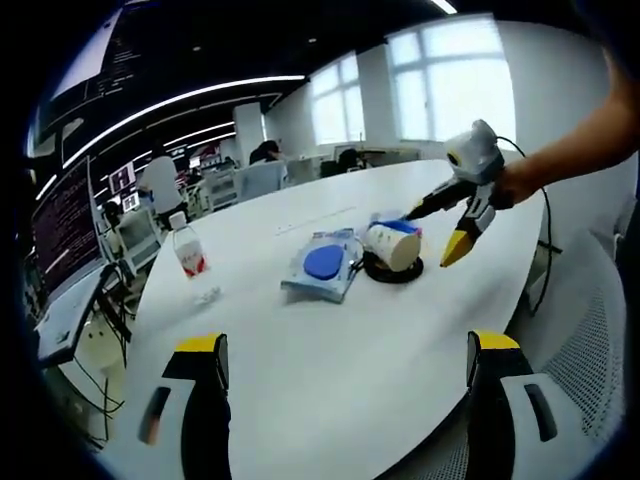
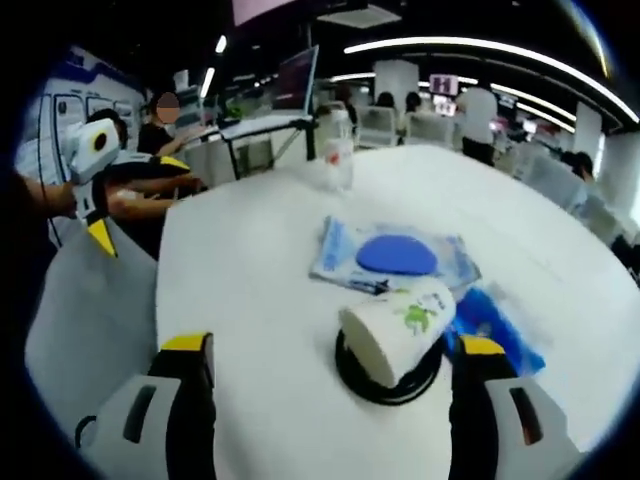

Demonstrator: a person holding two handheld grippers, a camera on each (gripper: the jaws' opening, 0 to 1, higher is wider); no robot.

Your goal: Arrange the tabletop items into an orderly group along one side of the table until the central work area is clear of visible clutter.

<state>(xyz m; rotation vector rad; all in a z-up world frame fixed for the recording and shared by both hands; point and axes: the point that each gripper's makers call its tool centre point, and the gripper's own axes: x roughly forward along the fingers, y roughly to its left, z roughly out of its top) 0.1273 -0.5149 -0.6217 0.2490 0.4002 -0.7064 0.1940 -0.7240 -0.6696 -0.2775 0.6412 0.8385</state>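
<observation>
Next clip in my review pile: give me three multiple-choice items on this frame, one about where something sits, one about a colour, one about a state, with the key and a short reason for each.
1. Where does the white paper cup lie?
A. tipped on the black round coaster
B. upright beside the clear plastic bottle
C. on the floor

2. What colour is the round disc inside the clear flat packet?
A. red
B. blue
C. green

3. How do the jaws of the right claw stand?
A. shut on the bottle
B. shut on the packet
C. open, either side of the cup

Key:
1 A, the cup leans on its side with the coaster's black ring showing beneath it.
2 B, the disc reads plain blue in both views.
3 C, the yellow-tipped jaws stand wide apart with the cup between them; in the left gripper view the right claw is spread at the cup.
</observation>
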